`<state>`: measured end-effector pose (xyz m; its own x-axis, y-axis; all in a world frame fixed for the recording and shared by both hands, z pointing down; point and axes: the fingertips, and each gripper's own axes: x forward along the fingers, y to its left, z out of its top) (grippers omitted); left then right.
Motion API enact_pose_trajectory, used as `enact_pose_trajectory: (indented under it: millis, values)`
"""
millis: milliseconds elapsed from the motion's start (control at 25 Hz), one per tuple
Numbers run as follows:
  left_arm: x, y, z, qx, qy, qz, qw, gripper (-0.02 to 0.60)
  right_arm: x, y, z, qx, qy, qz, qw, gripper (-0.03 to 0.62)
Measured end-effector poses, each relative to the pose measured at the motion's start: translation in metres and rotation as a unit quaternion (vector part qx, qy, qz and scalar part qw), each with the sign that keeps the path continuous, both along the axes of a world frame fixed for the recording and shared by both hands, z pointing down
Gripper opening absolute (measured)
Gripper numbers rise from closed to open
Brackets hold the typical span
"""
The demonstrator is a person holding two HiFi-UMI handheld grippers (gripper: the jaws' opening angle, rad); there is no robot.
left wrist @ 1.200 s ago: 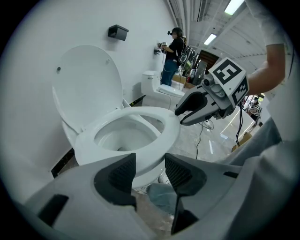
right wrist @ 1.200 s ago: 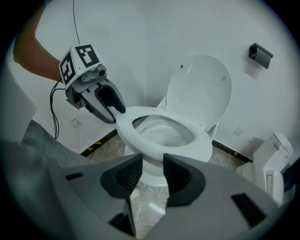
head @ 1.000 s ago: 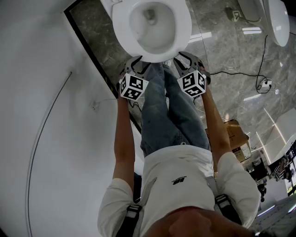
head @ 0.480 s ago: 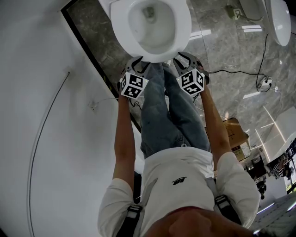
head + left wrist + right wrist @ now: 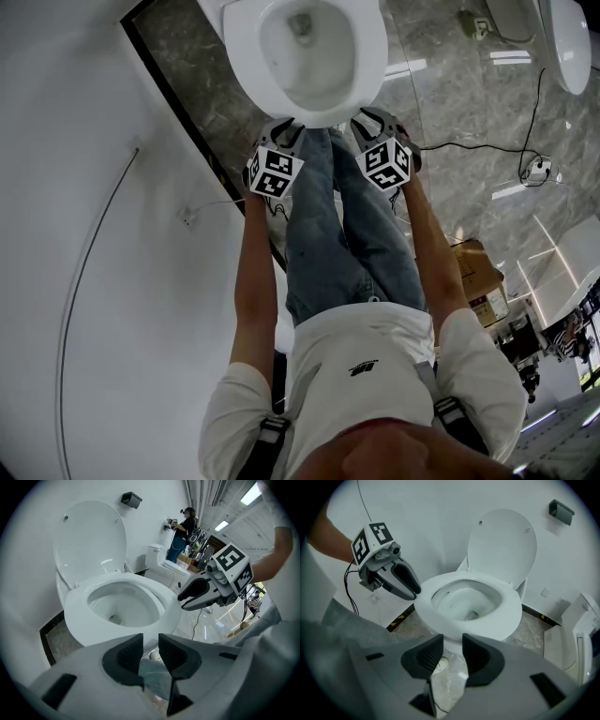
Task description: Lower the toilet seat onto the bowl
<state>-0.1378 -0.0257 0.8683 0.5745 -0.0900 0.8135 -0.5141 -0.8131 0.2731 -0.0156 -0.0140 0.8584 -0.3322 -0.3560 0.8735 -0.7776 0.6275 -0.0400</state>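
left gripper jaws just closing partway, empty

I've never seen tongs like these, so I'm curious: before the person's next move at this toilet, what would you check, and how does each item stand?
1. Seat flat on the bowl: ok, the ring lies level on it.
2. Lid out of the way: ok, it stands upright behind the bowl.
3. Left tongs empty: ok, the jaws have just been closing, but a gap remains with nothing between them.
4. Right tongs empty: ok, likewise just been closing, with nothing between them.
5. Tongs clear of the seat: ok, both hang before the bowl's front edge without touching it.
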Motion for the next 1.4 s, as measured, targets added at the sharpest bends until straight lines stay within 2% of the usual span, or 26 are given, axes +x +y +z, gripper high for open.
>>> enact_pose_trajectory:
  millis: [800,1200,1400]
  values:
    - [0.001,0.003,0.045,-0.022,-0.025,-0.035,0.9988,0.106,0.002,0.002,0.042,-0.040,-0.017,0.044,0.998,0.104]
    - [0.008,0.004,0.055,-0.035,-0.022,-0.042,0.9983,0.106,0.004,0.002,0.059,-0.058,-0.014,0.056,0.997,0.101]
    - [0.011,-0.006,0.041,-0.022,-0.003,-0.063,0.9978,0.106,0.004,-0.007,0.048,-0.030,-0.019,0.081,0.996,0.093]
